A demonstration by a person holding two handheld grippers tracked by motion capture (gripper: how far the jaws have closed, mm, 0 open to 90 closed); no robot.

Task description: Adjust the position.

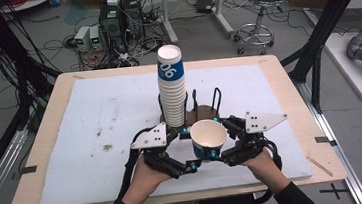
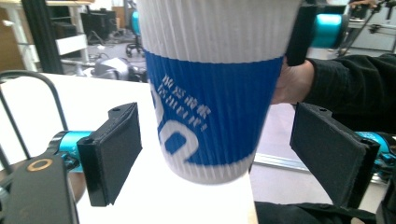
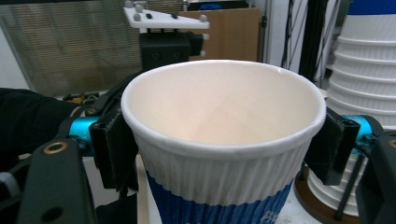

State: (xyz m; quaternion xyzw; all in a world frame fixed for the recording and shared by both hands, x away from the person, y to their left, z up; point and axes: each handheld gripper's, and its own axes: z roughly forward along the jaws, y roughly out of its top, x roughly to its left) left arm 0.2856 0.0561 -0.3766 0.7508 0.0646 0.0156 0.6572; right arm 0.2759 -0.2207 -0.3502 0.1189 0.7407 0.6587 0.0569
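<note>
1 ribbed paper cup, white above, blue band below, upright.

A pale wooden surface is covered almost wholly by a white foam sheet, marked with a few brown stains at its left. Toward the middle, a round brown base with black wire loops is set, bearing a cup stack.

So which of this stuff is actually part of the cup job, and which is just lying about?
In the job:
- single cup, clamped in the right gripper
- left gripper, jaws apart beside that cup
- cup stack in its wire holder

Lying about:
- stool
- electronics boxes and cables on the floor
</note>
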